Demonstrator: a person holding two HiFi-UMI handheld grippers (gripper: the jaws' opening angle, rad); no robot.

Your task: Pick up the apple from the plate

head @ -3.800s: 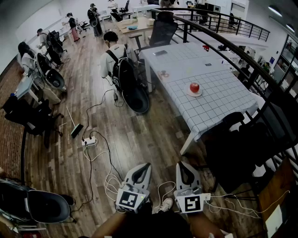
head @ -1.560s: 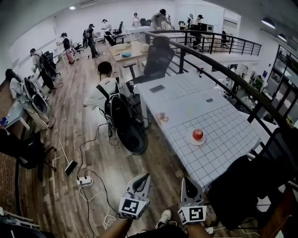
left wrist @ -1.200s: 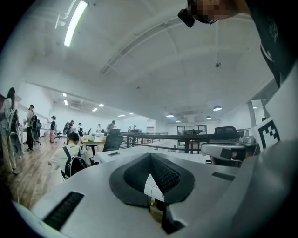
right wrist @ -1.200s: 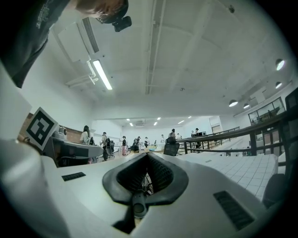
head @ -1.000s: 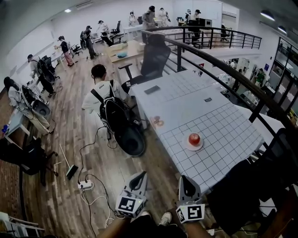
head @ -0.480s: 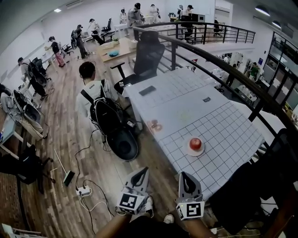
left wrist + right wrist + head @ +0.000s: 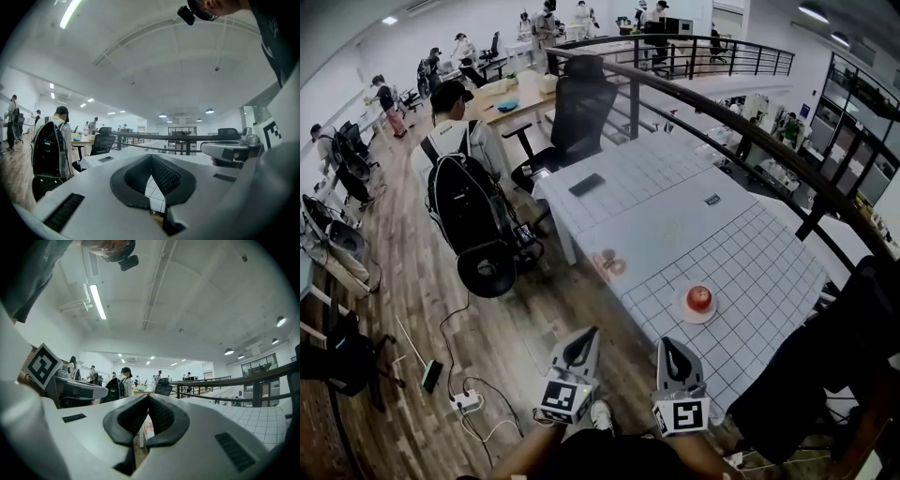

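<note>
- Ahead of the right claw [image 7: 667, 343] and a little to its right, the apple [image 7: 699, 298] sits on its plate [image 7: 680, 309], near the close edge of the table [image 7: 759, 253]. Neither claw is near it, so I judge the pick has not begun.
- Both claws are closed on nothing: the right claw's jaws meet at the tips, and so do those of the left claw [image 7: 587, 335]. If the right one reaches the apple without opening, its nose would shove the fruit and roll it off the plate.
- The table edge lies between the claws and the apple. A low, level approach could knock it, jolt the plate and set the apple rolling.
- The apple is round and looks smooth. A pinch off its middle would likely squirt it sideways, across the table or down to the floor.
- The plate looks small and light. A jaw dragging on its rim could slide it toward the edge or tip it.
- Right of the right claw, a dark shape [image 7: 825, 375] crowds the table corner, and an elbow could catch on it.
- Down and left of the left claw, cables [image 7: 464, 403] lie on the floor where a foot could snag.
</note>
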